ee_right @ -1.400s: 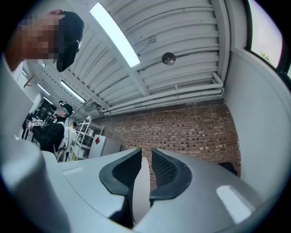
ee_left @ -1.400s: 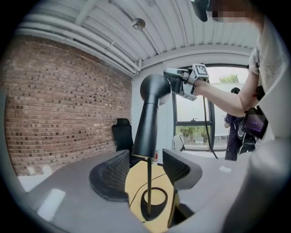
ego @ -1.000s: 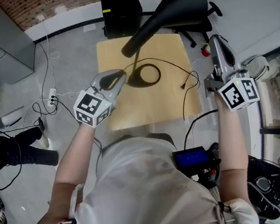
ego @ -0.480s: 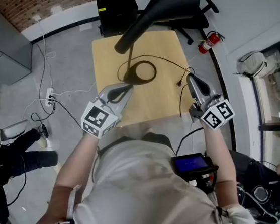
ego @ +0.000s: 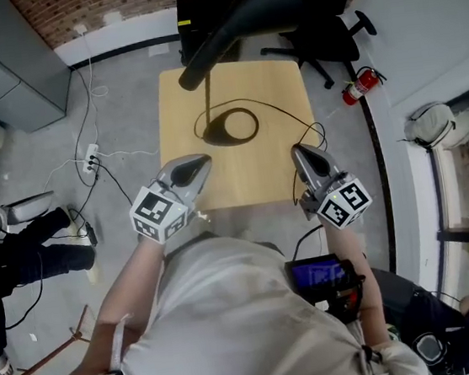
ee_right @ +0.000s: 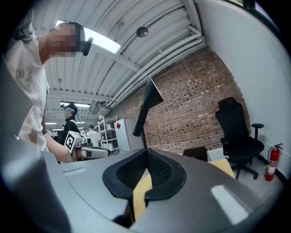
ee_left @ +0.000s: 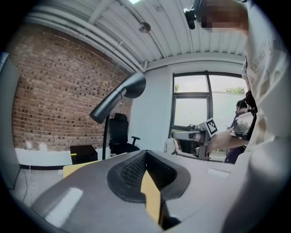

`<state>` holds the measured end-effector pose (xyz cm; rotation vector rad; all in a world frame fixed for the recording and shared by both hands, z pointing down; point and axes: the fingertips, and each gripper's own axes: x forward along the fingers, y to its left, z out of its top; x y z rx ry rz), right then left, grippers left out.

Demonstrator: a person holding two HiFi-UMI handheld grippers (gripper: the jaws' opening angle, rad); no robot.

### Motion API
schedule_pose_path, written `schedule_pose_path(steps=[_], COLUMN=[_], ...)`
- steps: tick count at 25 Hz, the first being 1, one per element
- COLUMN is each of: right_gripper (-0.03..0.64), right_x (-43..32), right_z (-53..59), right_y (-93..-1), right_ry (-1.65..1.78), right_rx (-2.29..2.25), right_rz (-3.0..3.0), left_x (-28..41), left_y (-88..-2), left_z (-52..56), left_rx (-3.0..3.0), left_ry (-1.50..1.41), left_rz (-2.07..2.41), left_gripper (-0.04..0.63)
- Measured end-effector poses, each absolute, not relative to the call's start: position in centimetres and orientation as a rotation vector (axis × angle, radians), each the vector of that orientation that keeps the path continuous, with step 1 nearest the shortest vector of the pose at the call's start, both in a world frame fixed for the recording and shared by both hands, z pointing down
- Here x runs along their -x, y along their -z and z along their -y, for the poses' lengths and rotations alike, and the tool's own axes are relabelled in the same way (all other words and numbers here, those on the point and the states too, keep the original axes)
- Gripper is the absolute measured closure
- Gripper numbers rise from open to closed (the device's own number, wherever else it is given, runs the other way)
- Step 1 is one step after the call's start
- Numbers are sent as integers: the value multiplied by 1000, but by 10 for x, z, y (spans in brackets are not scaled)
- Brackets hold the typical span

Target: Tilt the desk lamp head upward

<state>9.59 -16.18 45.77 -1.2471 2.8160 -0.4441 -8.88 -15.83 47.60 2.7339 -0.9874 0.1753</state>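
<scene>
Lamp head, top apparently off-frame

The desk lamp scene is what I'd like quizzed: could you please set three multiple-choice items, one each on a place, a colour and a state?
1. Where does the desk lamp have its round base?
A. on the wooden table
B. on the floor
C. on the office chair

2. What colour is the fire extinguisher?
A. green
B. yellow
C. red

3. How are the left hand-held gripper and the right hand-held gripper?
A. shut on the lamp head
B. shut, empty, short of the lamp
C. wide open

Answers:
1. A, the base sits on the tabletop.
2. C, its body is red.
3. B, both gripper views show the jaws together with nothing between them.
</scene>
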Motion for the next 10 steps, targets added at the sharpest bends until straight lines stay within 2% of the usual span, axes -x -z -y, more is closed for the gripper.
schedule_pose_path(steps=[10], right_gripper=[604], right_x=[-104], right_z=[101], right_y=[-490], right_ry=[473], right_rx=[1124], right_rz=[-2841], left_x=[84], left_y=[-510], left_z=[87], left_rx=[-2639], left_ry=[-179], left_rz=[1121], left_gripper=[594])
